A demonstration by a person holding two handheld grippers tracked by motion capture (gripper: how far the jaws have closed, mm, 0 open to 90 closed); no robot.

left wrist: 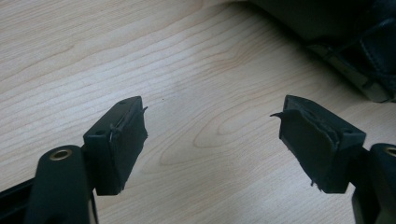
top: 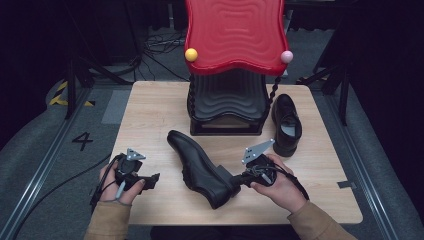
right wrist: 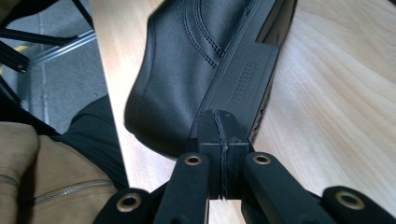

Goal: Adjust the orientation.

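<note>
We see our right claw pressed together against the heel of the black shoe lying on its side mid-worktop, while our left claw rests spread beside it, holding nothing.

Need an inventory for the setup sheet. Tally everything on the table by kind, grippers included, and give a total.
Black shoes: 2, near shoe lying on its side, far shoe upright beside the rack
Shoe rack with red top: 1
Hand-held grippers: 2, left gripper and right gripper
Total: 5
</note>
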